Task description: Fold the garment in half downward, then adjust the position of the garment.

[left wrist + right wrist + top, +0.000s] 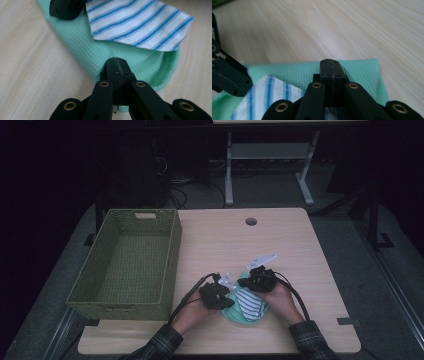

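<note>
Plaid sleeves (161, 343), black grippers, brass screws (69, 105)

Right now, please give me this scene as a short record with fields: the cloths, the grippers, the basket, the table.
cloths: striped cloth lies on green cloth, both folded
left gripper: jaws shut, over the green cloth's edge
right gripper: jaws shut, above the cloths
basket: green, woven, holds nothing, left of the cloths
table: light wood
</note>
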